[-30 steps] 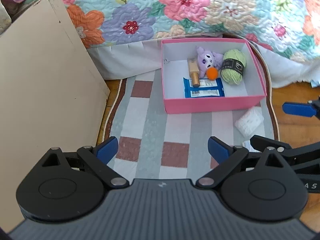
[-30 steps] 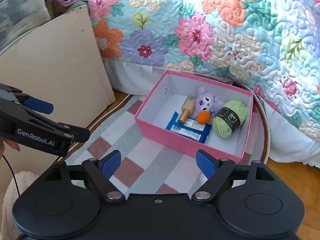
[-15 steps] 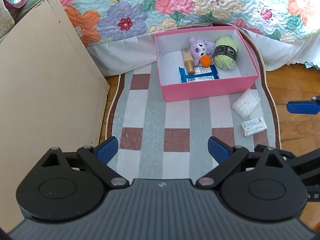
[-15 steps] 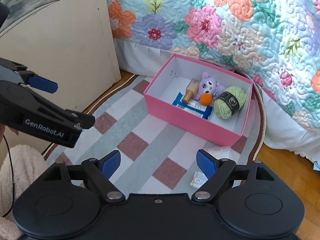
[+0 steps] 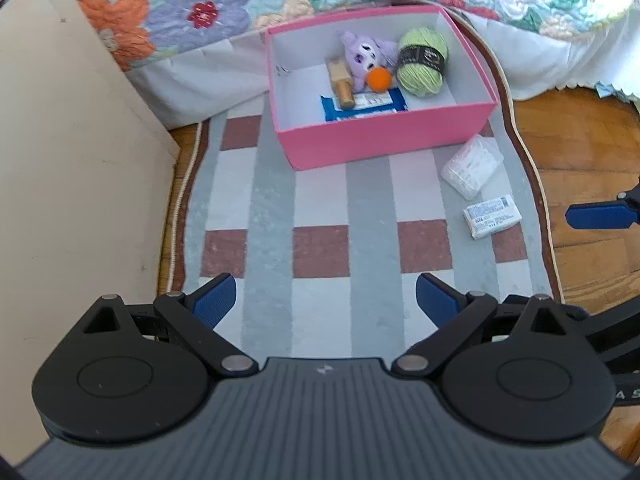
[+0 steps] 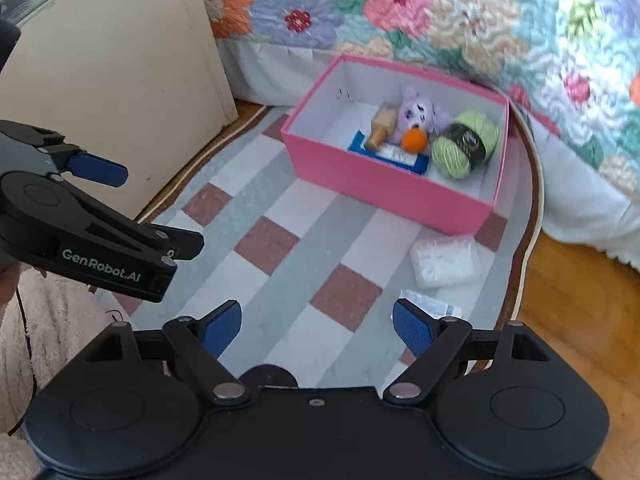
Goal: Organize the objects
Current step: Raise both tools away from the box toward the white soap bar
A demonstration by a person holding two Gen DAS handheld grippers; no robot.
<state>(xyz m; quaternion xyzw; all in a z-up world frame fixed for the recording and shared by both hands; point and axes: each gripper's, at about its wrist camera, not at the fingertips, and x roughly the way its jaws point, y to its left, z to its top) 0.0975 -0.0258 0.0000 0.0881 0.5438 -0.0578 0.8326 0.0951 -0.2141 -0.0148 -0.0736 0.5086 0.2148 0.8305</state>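
A pink box stands on a checked rug. It holds a purple plush toy, an orange ball, a green yarn ball, a wooden stamp and a blue packet. A clear plastic pack and a small white labelled packet lie on the rug right of the box. My left gripper is open and empty above the rug. My right gripper is open and empty, its right pad close to the white packet.
A beige board leans at the left. A floral quilt hangs behind the box. Wood floor lies right of the rug. The left gripper's body shows in the right wrist view.
Both grippers have pulled back and up from the box. The plastic pack and the white packet have come into view on the rug.
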